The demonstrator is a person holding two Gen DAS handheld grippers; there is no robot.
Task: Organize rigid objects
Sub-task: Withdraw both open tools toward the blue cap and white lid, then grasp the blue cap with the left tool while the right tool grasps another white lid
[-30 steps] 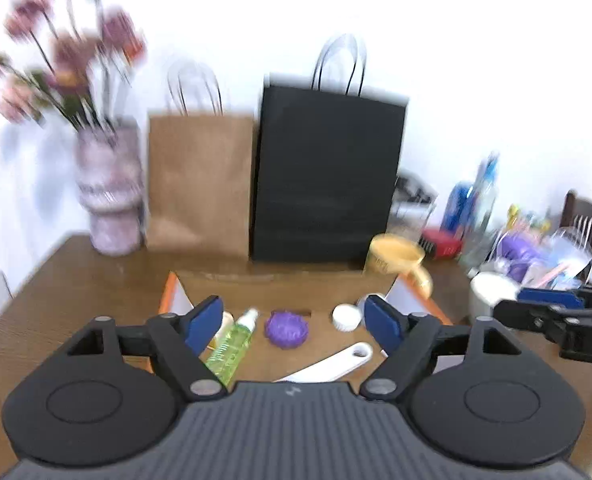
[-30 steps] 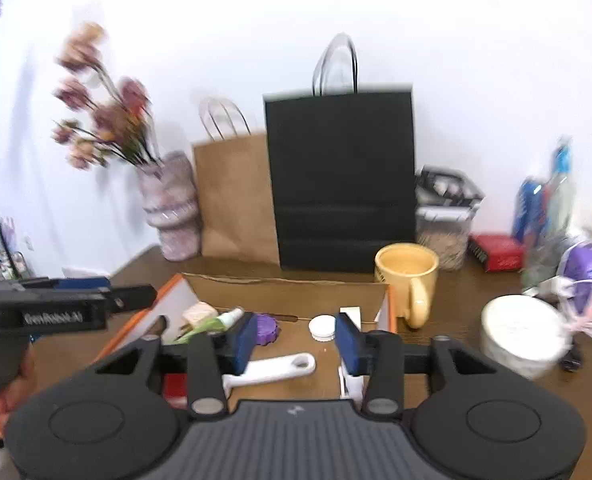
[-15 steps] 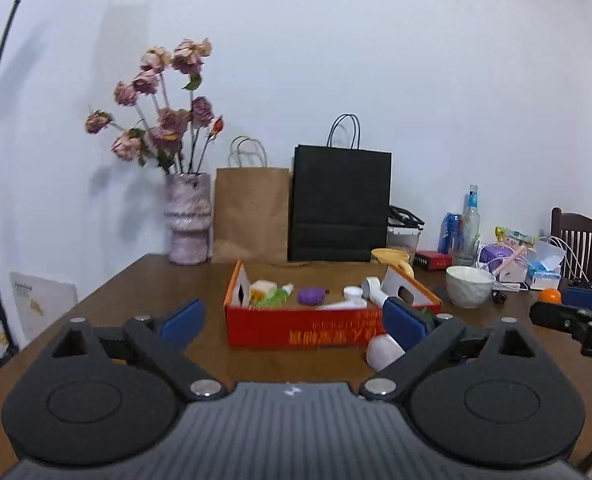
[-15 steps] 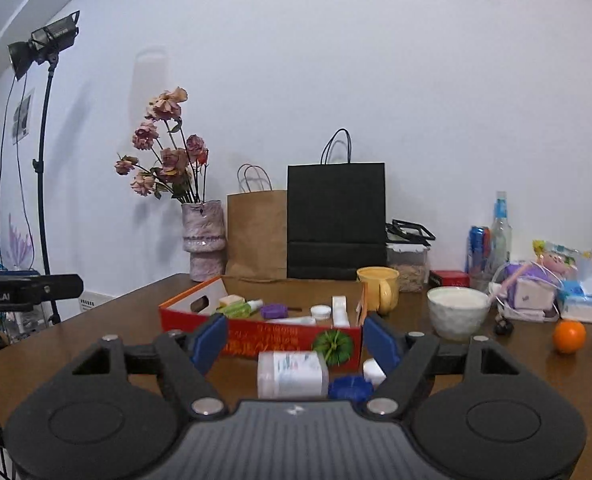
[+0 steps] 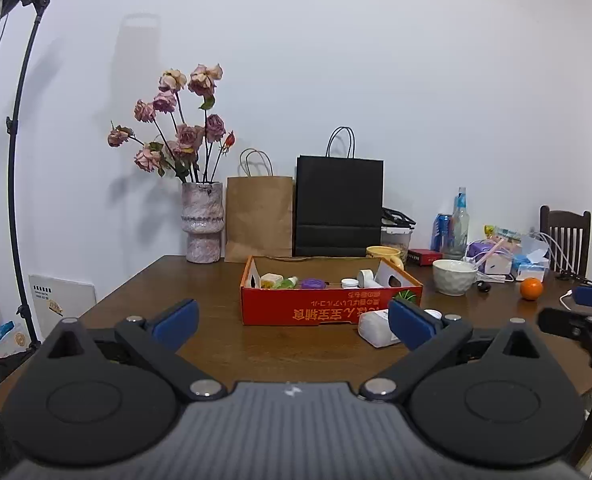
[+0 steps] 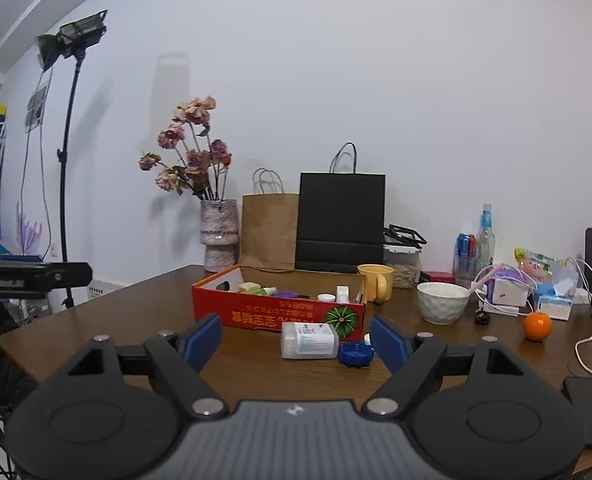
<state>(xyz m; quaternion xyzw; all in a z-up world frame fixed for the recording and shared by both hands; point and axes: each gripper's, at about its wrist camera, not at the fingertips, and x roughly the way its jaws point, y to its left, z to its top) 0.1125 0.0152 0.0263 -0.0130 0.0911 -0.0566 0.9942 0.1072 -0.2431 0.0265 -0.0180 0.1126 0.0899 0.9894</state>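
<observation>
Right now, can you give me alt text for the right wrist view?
The right tool, jaws opening and empty, faces a red cardboard box on a wooden table. A white bottle lies on its side before the box, beside a blue cap.

The left gripper (image 5: 294,322) is held nearly level, its blue pads (image 5: 175,322) spread wide and opening, nothing between them. The right gripper (image 6: 296,342) is likewise held nearly level, its jaws opening and empty; its tip is seen at the left view's right edge.
</observation>
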